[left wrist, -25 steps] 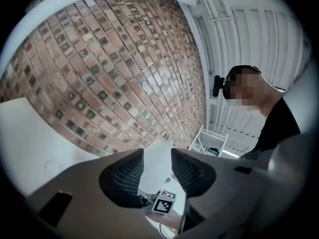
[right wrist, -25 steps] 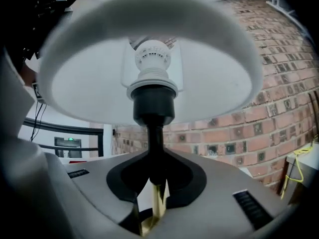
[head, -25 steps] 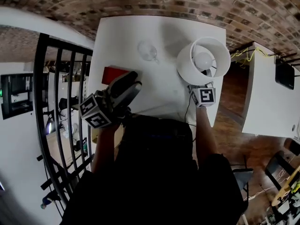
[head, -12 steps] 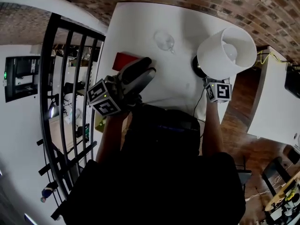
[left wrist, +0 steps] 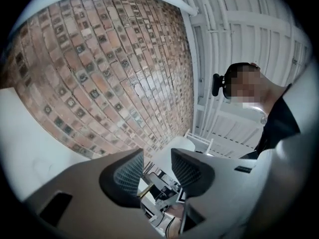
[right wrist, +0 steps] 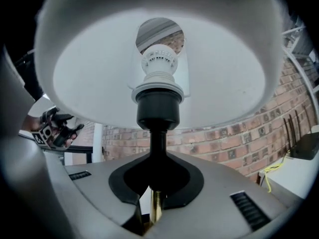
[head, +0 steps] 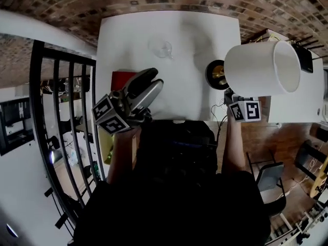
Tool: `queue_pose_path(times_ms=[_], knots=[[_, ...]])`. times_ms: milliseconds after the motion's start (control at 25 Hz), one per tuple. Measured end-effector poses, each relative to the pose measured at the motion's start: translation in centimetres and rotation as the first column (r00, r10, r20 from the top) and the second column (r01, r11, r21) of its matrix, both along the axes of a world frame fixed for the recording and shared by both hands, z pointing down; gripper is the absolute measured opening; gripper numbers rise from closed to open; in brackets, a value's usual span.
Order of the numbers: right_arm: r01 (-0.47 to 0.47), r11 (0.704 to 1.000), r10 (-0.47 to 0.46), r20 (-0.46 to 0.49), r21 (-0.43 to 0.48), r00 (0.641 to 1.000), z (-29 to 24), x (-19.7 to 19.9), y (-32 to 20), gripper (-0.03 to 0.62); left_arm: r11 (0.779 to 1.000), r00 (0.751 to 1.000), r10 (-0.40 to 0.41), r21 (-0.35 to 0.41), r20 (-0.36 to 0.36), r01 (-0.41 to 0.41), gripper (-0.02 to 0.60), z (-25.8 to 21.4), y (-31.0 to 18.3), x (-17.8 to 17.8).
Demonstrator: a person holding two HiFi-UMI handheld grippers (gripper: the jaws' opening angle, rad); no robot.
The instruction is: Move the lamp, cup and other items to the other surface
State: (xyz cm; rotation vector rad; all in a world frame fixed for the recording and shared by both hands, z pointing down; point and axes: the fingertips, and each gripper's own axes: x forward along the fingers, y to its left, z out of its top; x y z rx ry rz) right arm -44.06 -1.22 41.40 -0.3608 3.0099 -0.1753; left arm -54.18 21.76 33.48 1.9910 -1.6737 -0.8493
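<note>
A lamp with a white shade (head: 261, 68) and a black and brass base (head: 218, 74) hangs above the white table's (head: 169, 24) right edge. My right gripper (head: 229, 93) is shut on its thin stem (right wrist: 157, 143), its jaws having closed in the last second; the right gripper view (right wrist: 154, 205) looks up into the shade. A clear glass cup (head: 161, 48) stands at the table's far middle. A red item (head: 122, 79) lies near the left edge. My left gripper (head: 152, 82) hovers beside it, open and empty (left wrist: 158, 168).
A second white surface (head: 313, 88) stands to the right, past a gap of wooden floor. The lamp's cord (head: 218, 109) trails off the table's near right corner. A black railing (head: 61, 111) runs along the left. A chair (head: 269, 183) stands at lower right.
The lamp has risen off the table and swung right with the right gripper, its shade now seen side-on. The left gripper has shifted slightly by the red item.
</note>
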Motion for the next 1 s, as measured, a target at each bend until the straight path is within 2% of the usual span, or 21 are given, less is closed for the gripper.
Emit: queue_pose_path(times_ms=[80, 200, 280, 400, 560, 840, 1000], knots=[[-0.087, 0.996, 0.087, 0.019, 0.008, 0.996, -2.3, 3.2, -0.1, 0.054, 0.998, 0.998, 0.064, 0.031, -0.008, -0.064, 0.164, 0.1, -0.3, 0.4], [-0.152, 0.988, 0.151, 0.054, 0.01, 0.987, -4.9, 6.7, 0.4, 0.054, 0.994, 0.996, 0.094, 0.046, 0.003, -0.094, 0.164, 0.4, 0.4, 1.5], [-0.227, 0.973, 0.224, 0.072, 0.039, 0.972, -6.5, 10.8, 1.1, 0.054, 0.985, 0.987, 0.159, 0.065, 0.006, -0.159, 0.164, 0.7, 0.1, 3.0], [-0.37, 0.926, 0.363, 0.096, 0.074, 0.927, -9.3, 17.2, 2.5, 0.054, 0.956, 0.96, 0.28, 0.09, 0.002, -0.279, 0.164, 1.0, -1.0, 5.2], [-0.497, 0.866, 0.49, 0.1, 0.063, 0.866, -11.7, 24.2, 3.9, 0.054, 0.926, 0.932, 0.363, 0.111, 0.011, -0.362, 0.164, 0.2, -2.2, 8.5], [-0.633, 0.772, 0.62, 0.147, 0.062, 0.771, -13.3, 35.8, 4.6, 0.054, 0.87, 0.877, 0.479, 0.113, 0.042, -0.48, 0.164, -1.1, -4.9, 16.4], [-0.684, 0.727, 0.667, 0.175, 0.06, 0.724, -14.0, 43.2, 4.8, 0.054, 0.844, 0.85, 0.522, 0.104, 0.071, -0.526, 0.164, -1.6, -6.9, 22.1]])
